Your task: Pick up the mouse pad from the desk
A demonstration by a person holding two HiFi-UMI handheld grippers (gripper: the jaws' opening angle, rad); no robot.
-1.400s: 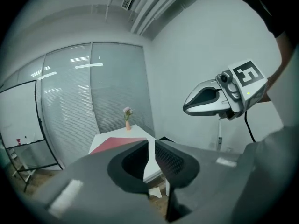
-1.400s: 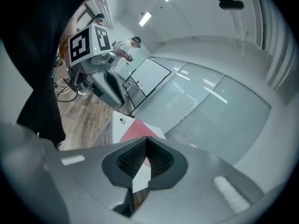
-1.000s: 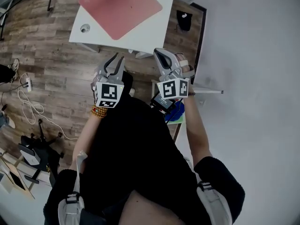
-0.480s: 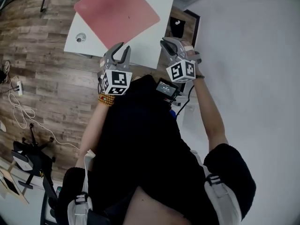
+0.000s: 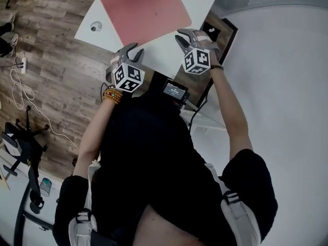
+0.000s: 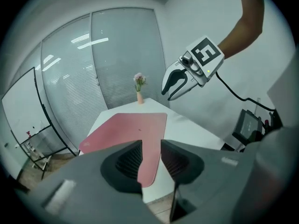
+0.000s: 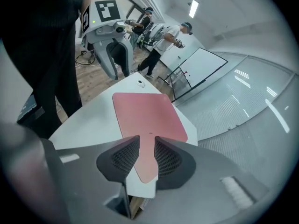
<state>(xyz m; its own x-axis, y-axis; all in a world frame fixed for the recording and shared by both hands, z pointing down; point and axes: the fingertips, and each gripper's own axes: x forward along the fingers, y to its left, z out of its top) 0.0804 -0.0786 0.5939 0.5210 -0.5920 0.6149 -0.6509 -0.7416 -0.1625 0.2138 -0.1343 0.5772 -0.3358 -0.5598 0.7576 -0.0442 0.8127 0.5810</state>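
Observation:
A pink mouse pad (image 5: 143,9) lies flat on the white desk (image 5: 166,40). Both grippers hover above the desk's near edge, just short of the pad and apart from it. My left gripper (image 5: 132,50) is open with nothing between its fingers; past them the left gripper view shows the mouse pad (image 6: 126,129). My right gripper (image 5: 183,35) is open and empty too, its jaws having just been opening. In the right gripper view the pad (image 7: 147,111) lies straight beyond the gap. Each gripper view also catches the other gripper: the right gripper (image 6: 180,80) and the left gripper (image 7: 114,55).
A small round object (image 5: 95,27) sits on the desk's left corner. A vase of flowers (image 6: 139,85) stands at the far end by glass walls. A black device (image 5: 174,90) hangs at my waist. People (image 7: 168,36) stand beyond the desk; cables (image 5: 20,86) lie on the wooden floor.
Both grippers have moved forward and down from in front of my body to the desk's near edge. The right jaws have gone from shut to open.

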